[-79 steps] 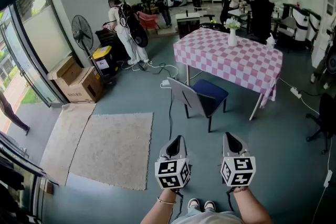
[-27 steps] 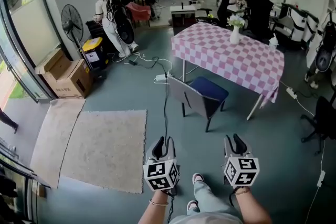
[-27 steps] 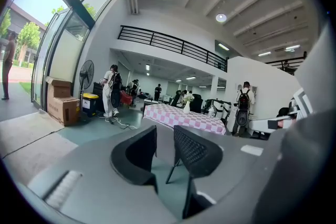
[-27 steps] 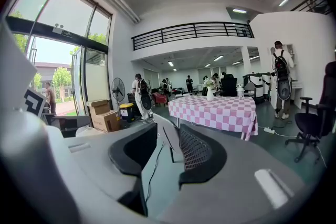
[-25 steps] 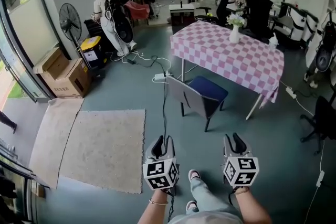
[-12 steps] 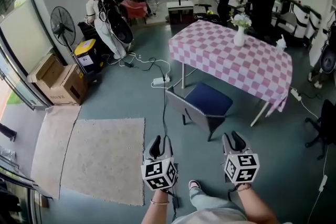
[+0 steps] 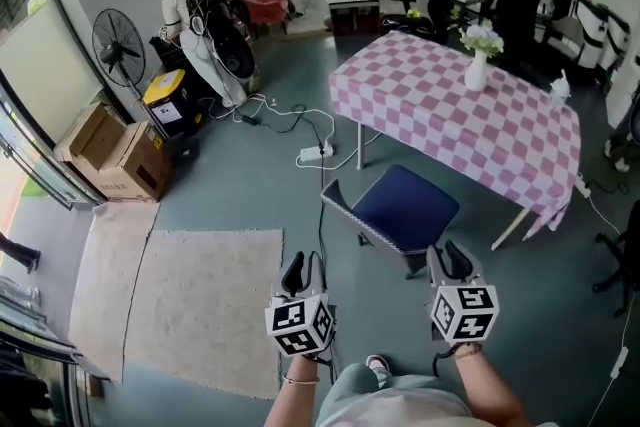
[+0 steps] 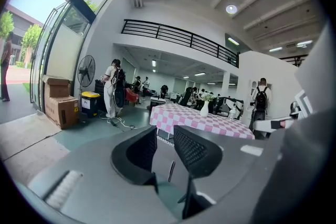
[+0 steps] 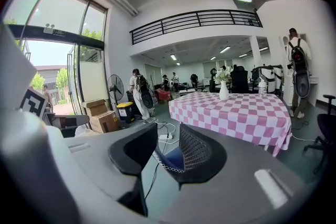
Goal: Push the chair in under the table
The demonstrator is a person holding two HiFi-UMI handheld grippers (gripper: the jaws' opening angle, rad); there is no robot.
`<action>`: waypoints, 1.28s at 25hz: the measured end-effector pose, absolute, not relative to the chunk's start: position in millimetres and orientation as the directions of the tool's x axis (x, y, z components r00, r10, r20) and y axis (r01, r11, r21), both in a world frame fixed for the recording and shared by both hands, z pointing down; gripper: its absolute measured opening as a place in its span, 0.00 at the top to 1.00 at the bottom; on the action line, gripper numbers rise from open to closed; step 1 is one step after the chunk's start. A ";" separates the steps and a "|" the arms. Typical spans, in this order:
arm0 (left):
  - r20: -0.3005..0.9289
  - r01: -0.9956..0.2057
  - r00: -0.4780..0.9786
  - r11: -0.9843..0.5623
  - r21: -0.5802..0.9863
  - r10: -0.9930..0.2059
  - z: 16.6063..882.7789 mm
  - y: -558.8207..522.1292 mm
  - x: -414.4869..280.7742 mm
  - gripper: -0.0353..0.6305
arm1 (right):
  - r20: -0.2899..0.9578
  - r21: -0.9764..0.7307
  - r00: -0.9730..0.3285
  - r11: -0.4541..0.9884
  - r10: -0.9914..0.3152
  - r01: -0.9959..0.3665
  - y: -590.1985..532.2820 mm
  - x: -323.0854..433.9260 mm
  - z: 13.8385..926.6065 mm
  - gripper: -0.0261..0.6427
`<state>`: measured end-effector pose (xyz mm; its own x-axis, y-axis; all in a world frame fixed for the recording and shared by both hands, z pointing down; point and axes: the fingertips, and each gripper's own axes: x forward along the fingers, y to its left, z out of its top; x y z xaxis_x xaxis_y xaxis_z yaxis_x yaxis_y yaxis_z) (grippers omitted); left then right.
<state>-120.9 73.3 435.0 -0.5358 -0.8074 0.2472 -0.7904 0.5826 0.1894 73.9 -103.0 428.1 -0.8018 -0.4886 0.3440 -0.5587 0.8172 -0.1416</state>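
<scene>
Beside the table (image 7: 440,105), the chair (image 7: 405,207) stands pulled out

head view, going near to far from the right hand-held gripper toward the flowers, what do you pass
right hand-held gripper → chair → table → vase of flowers

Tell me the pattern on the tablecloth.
The tablecloth has pink and white checks, and it shows best in the head view.

Open floor (image 7: 375,315) before the chair (image 7: 405,208)
</scene>
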 end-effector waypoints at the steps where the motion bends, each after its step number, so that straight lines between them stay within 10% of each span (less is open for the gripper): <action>1: 0.253 -0.793 -0.534 0.582 0.180 -0.807 433.1 70.0 -123.6 0.80 | 0.342 -0.152 -0.802 0.813 -0.490 -0.561 -106.6 71.6 427.4 0.79; 17: 0.211 -0.899 -0.398 0.425 0.104 -0.893 413.7 -22.3 -193.6 0.80 | 0.346 -0.203 -0.732 0.715 -0.586 -0.669 -160.0 21.1 444.6 0.79; 32: 0.222 -0.993 0.045 -0.021 0.113 -0.974 411.8 -152.2 -305.4 0.80 | 0.349 -0.133 -0.483 0.468 -0.803 -0.874 -189.1 -80.9 420.6 0.79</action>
<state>-305.4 -152.2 411.8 0.0453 -0.9741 0.2215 -0.9934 -0.0205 0.1129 -80.9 -189.1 420.6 -0.4833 -0.8027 0.3495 -0.8736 0.4680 -0.1333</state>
